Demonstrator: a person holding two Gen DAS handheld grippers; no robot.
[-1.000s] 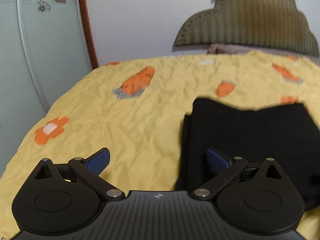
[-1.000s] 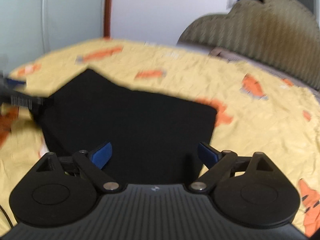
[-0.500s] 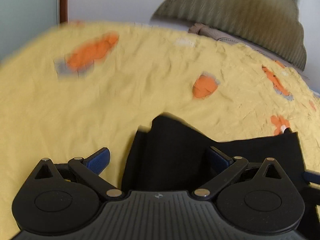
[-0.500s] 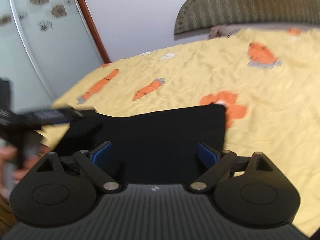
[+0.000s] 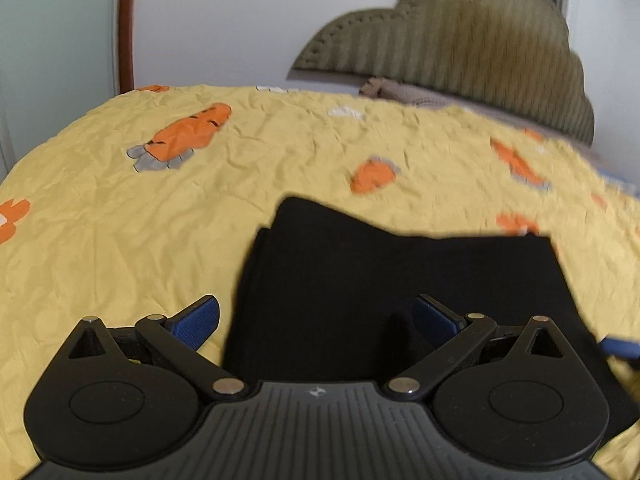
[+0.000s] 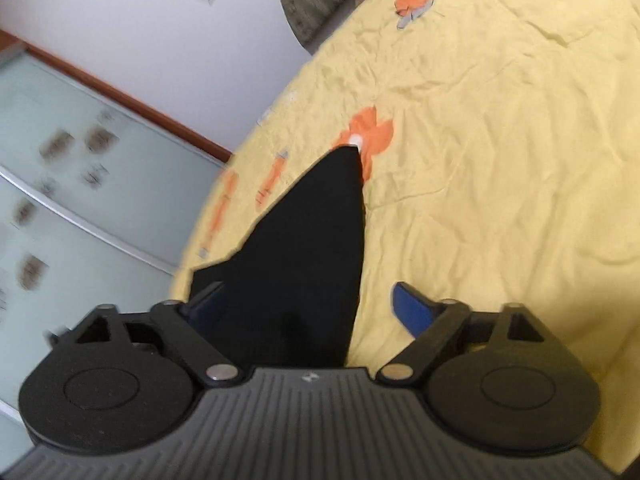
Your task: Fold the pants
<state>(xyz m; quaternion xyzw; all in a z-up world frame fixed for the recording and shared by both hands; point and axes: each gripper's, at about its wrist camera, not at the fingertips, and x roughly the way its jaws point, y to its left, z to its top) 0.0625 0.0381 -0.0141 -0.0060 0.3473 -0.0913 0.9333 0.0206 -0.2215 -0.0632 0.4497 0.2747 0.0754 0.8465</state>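
Folded black pants (image 5: 384,280) are lying on the yellow bedspread (image 5: 120,240), directly ahead of both grippers. Left gripper (image 5: 316,320) is standing wide, gripping nothing. Right gripper (image 6: 308,304) is closing, pads clear of the pants edge between them

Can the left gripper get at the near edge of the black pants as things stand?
Probably yes: the left gripper is open, the black pants lie flat on the yellow bedspread right ahead of it, and nothing blocks the way.
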